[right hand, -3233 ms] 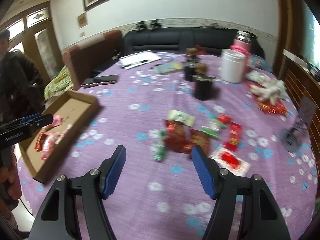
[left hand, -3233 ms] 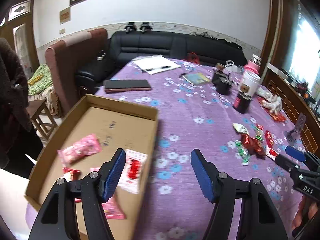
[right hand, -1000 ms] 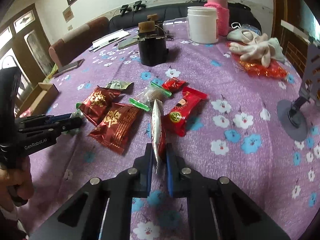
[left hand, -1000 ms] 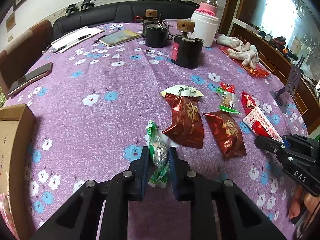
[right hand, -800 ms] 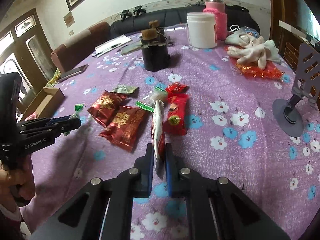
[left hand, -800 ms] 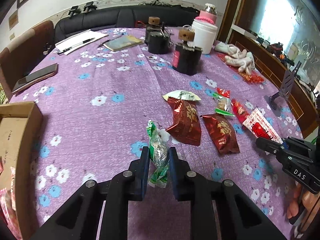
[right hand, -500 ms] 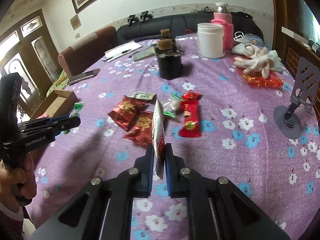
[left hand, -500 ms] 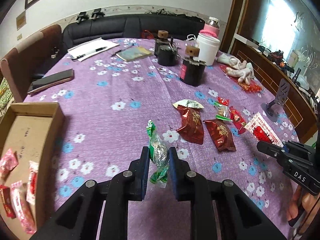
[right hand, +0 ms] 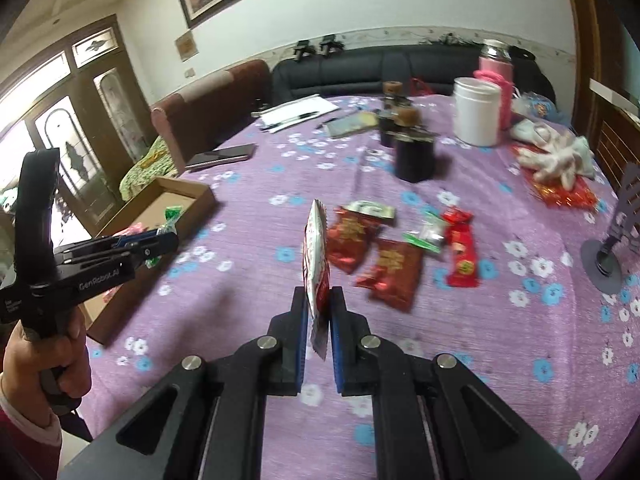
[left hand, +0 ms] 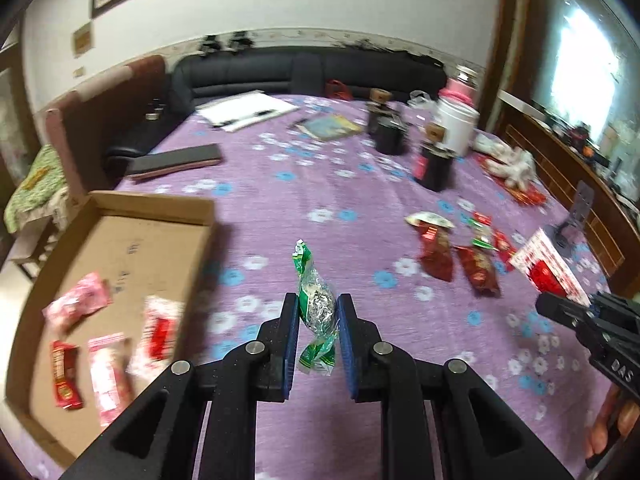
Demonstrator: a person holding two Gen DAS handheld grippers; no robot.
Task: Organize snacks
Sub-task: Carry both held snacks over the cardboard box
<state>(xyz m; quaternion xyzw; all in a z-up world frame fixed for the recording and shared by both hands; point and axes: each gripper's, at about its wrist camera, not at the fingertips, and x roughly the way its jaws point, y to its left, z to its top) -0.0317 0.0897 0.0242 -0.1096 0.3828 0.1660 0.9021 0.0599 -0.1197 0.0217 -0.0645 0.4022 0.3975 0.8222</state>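
Green-wrapped candy [left hand: 317, 306] sat clenched in the left gripper [left hand: 318, 322] and a red-and-white packet [right hand: 316, 258] edgewise in the right gripper [right hand: 319, 312] — both lifted clear of the purple tablecloth [left hand: 320, 184], seemingly bound for the cardboard box [left hand: 132, 240] where other snacks lay.

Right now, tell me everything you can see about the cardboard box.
The cardboard box is a shallow, open-topped tray of plain brown card with low walls. It sits level at the table's near-left edge, on the purple flowered cloth. Inside lie several pink and red snack packs, spread flat over the near half; the far half is bare. No gripper touches it.
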